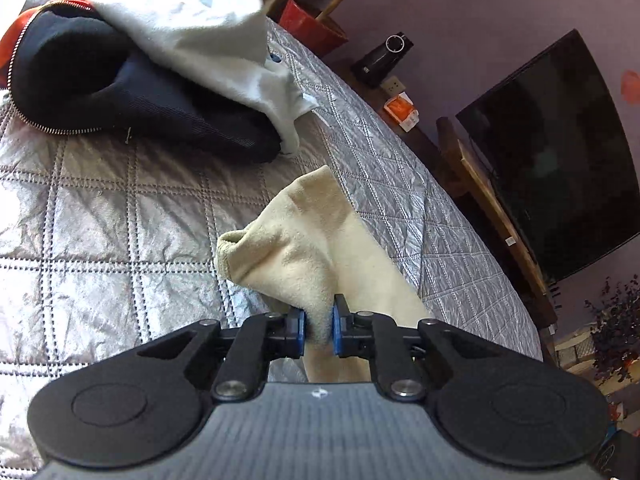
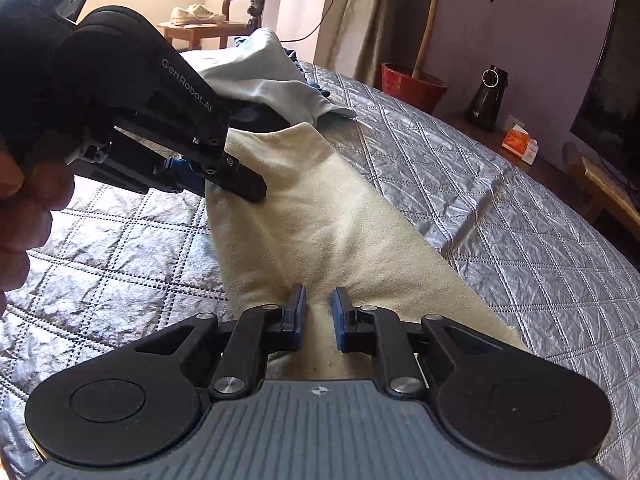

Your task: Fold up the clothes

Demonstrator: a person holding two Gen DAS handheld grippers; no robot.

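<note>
Lower centre, left wrist view: left gripper (image 1: 319, 326) pinched tight on a bunched fold of cream fleece garment (image 1: 316, 248), blue pads nearly meeting with cloth squeezed between. Same garment lower centre in right wrist view: right gripper (image 2: 319, 312) with jaws a narrow gap apart, a ridge of cream cloth running up between the pads; contact on both sides likely but grip not certain. Garment drawn between the two tools, lifted at the left gripper's end toward upper left of the right wrist view, sagging in the middle, lower edge resting on quilted silver bedspread (image 2: 460, 200). Ribbed hem or cuff opening showing centre left in left wrist view. Bare fingers of person's hand (image 2: 24, 184) at left edge of right wrist view, wrapped round the left gripper's handle. Handling judgement: light, soft, limp, napped surface giving decent friction; no stiffness to hold a crease, so prone to slump and bunch; best taken at hems, corners or seams, a doubled edge biting better than a single layer. Fold stage not readable: cloth too gathered to tell which edges already meet. Farther, upper left in left wrist view: heap of navy jacket (image 1: 132, 96) with metal zipper and orange lining, pale white-blue garment (image 1: 188, 20) draped over it. Beyond bed edge: red plant pot (image 1: 312, 26), black television (image 1: 560, 168) at right.
</note>
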